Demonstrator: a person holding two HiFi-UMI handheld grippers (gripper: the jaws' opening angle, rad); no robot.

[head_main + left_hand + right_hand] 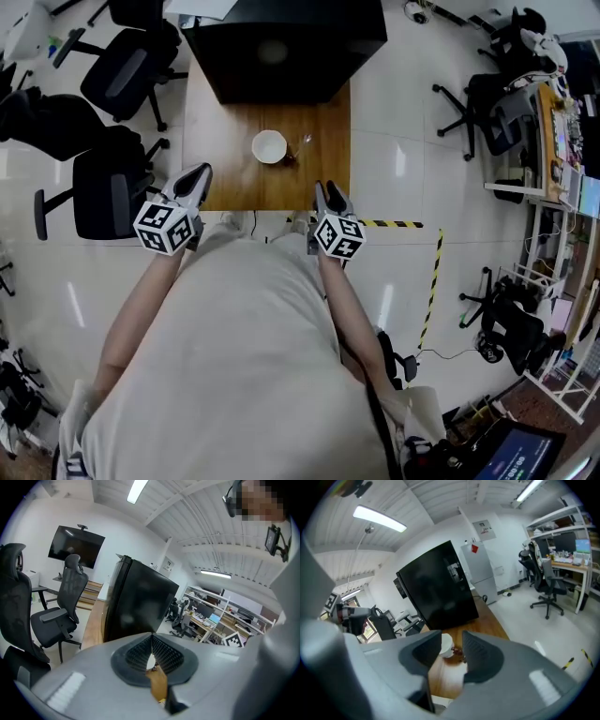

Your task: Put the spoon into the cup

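A white cup (269, 146) stands on the wooden table (272, 192), and the spoon (298, 152) lies just to its right, almost touching it. Both grippers hover at the table's near edge, short of the cup. My left gripper (199, 174) is to the cup's lower left; in the left gripper view its jaws (151, 639) meet at the tips with nothing between them. My right gripper (324, 190) is below and right of the spoon. Its jaws (452, 638) stand apart and empty, and between them show the cup (446, 644) and the spoon (458, 654) farther off.
A large black box (286, 47) fills the table's far end behind the cup. Black office chairs (122, 70) (98, 192) stand left of the table. Yellow-black tape (433, 272) marks the floor at right, with desks and shelves (553, 141) beyond.
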